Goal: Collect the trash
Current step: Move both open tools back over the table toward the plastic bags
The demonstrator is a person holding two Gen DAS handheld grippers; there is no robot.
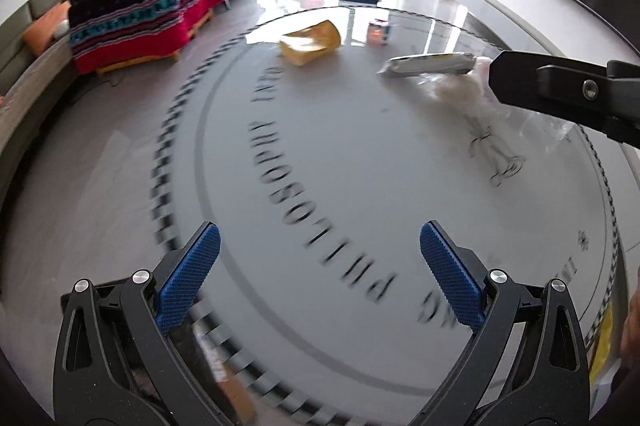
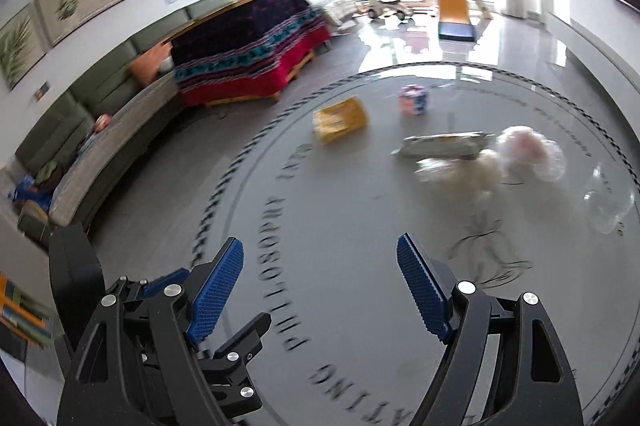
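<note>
Glass tabletop [image 2: 360, 210], round and printed with a ring of dark lettering, fills most of both wrist views; its far rim curves just behind the trash, and beyond it lies a wide stretch of shiny bare floor [image 2: 420, 46] running to the bright windows. The near half of the top, from the lettering to the grippers, is unoccupied.

The left gripper [image 1: 320, 258] hovers over the near edge with its blue-padded jaws spread wide and nothing between them. The right gripper [image 2: 320, 278] is likewise spread and holds nothing; in the left view its black finger reaches in from the right, over the clear plastic.

Trash sits toward the far side: a yellow packet [image 2: 340, 118] lying open on its side, contents not discernible; a small red-and-blue carton [image 2: 412, 100] to its right, near the rim; a long silvery wrapper [image 2: 444, 144] nearer in; and, touching its right end, a crumpled clear plastic bag [image 2: 528, 154] with whitish material beside it. A dark scribble-like tangle [image 2: 488, 258] lies on the glass between that bag and the right gripper.

Off the table to the left stand a bench draped in a red, teal and dark patterned blanket [image 2: 248, 58], a green sofa [image 2: 100, 106], and a yellow toy slide [image 2: 454, 2] far back.
</note>
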